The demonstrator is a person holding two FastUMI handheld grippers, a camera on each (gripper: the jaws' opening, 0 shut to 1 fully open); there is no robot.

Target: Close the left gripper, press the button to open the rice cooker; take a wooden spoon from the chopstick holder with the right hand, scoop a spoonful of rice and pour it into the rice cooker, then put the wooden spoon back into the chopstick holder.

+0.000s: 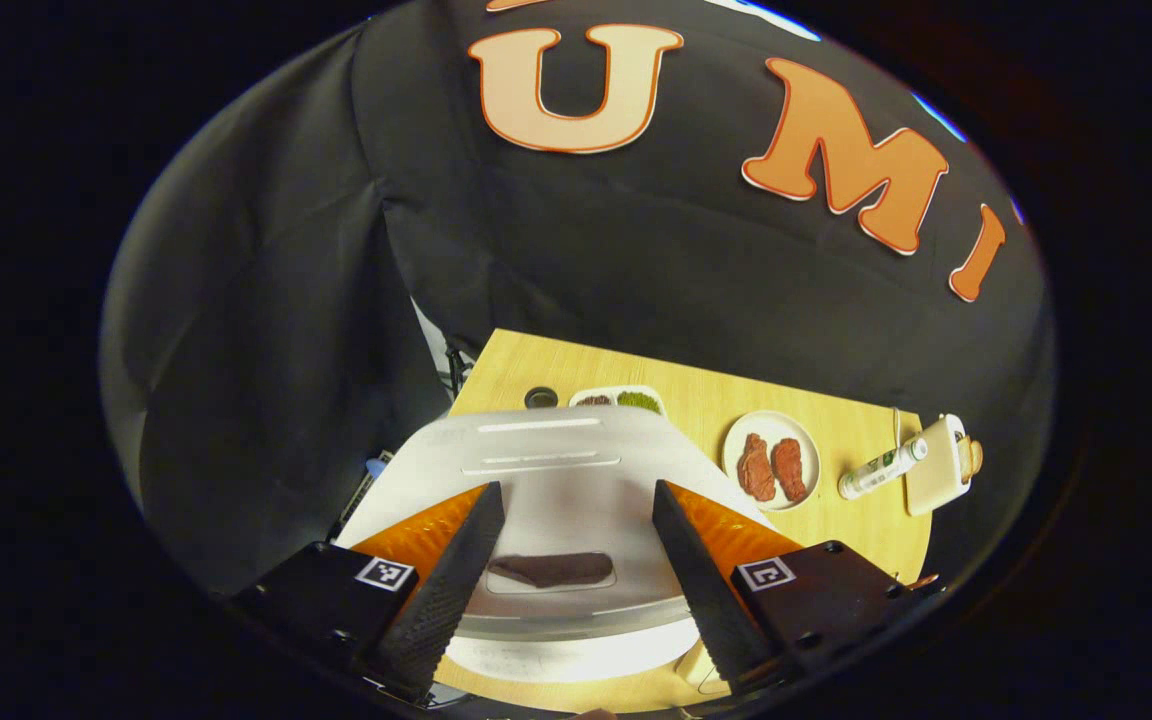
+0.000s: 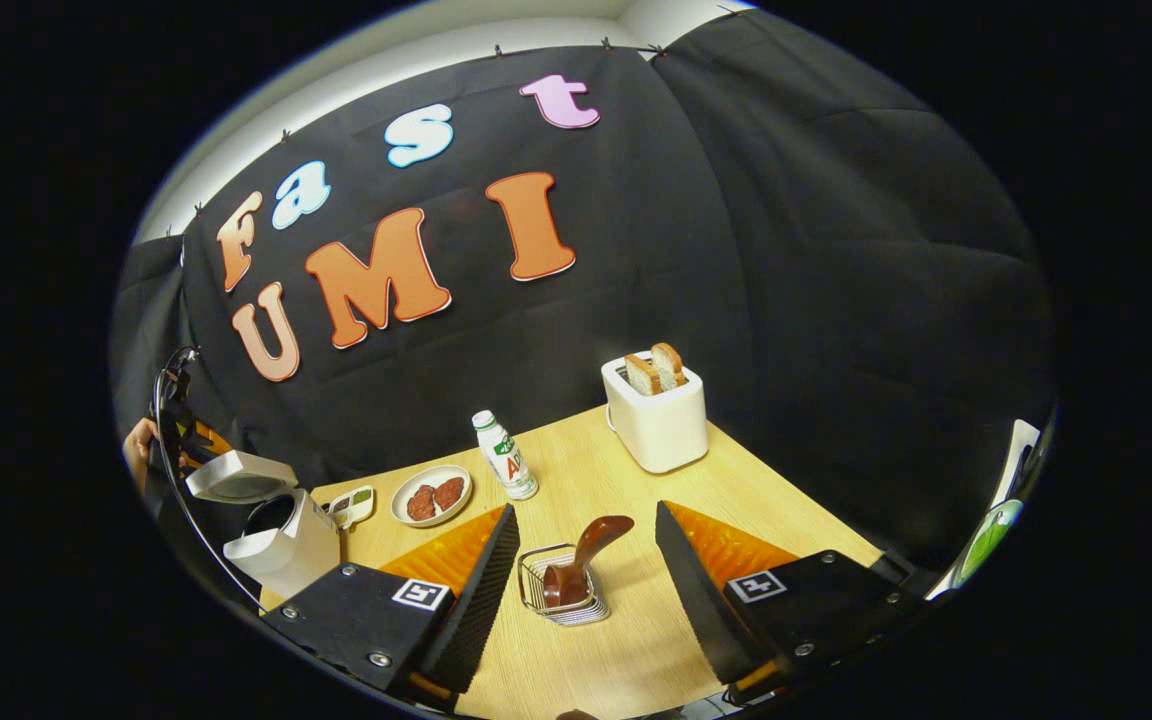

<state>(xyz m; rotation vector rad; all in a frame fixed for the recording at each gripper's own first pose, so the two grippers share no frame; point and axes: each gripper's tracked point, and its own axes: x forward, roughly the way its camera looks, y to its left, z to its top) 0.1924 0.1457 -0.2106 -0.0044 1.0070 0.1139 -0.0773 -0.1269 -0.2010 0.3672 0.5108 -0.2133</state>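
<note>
The white rice cooker (image 2: 286,545) stands at the table's left end with its lid (image 2: 239,476) raised. My left gripper (image 1: 576,490) hovers open just above that lid (image 1: 546,455), its fingers spread on either side of a dark panel (image 1: 551,570). That left gripper (image 2: 186,440) also shows in the right gripper view, with a hand behind it. A dark brown wooden spoon (image 2: 586,555) leans in the wire chopstick holder (image 2: 561,598). My right gripper (image 2: 586,510) is open above and in front of the holder, holding nothing.
On the wooden table (image 2: 626,630) are a plate of meat (image 2: 431,495), an upright white bottle (image 2: 504,455), a white toaster (image 2: 656,415) with two bread slices, and a small divided dish (image 2: 351,505) beside the cooker. Black cloth walls the table's far sides.
</note>
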